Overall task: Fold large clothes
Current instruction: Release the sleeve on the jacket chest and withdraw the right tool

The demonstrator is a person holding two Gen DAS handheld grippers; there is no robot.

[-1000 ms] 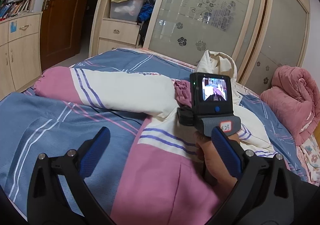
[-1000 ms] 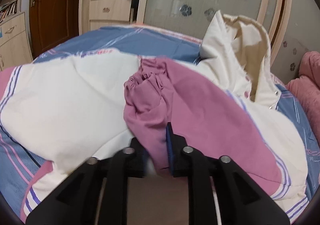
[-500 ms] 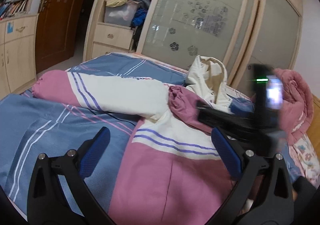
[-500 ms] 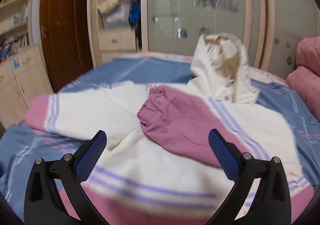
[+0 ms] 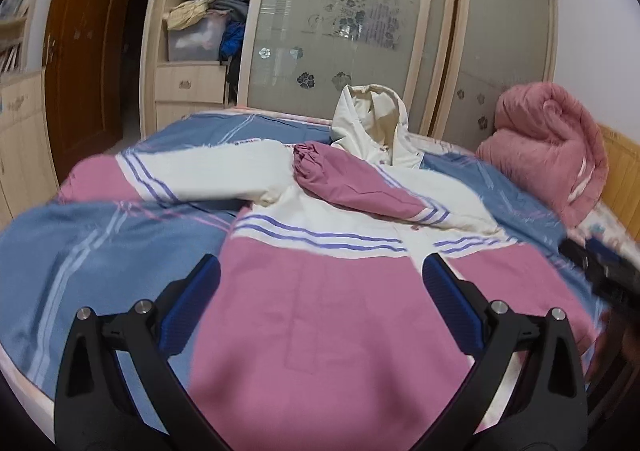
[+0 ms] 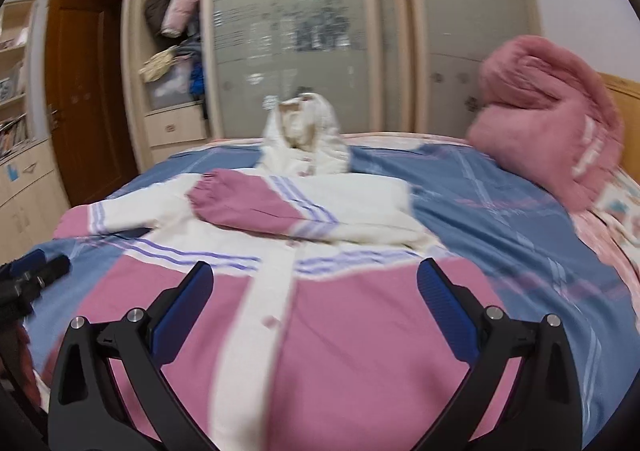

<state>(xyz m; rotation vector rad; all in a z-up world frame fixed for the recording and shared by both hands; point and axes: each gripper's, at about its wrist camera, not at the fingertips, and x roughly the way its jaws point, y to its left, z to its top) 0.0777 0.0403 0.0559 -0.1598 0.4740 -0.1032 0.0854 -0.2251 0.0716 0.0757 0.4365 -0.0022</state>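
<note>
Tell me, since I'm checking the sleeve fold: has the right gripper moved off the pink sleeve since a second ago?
Yes. The right gripper, jaws just opened and empty, has backed away from the pink sleeve; the wardrobe looks farther off.

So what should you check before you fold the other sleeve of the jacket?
1. Right gripper empty: ok. Its jaws have just been opening and stand wide, with nothing between them.
2. Left gripper empty: ok, open over the jacket.
3. First sleeve folded across the chest: ok, its pink cuff lies near the middle.
4. Other sleeve ready to fold: not ok yet, it lies stretched out sideways on the bed.
5. Hood flat: not ok, it stands up.
6. Jacket front smooth: cannot tell, the pictures are blurred.
</note>
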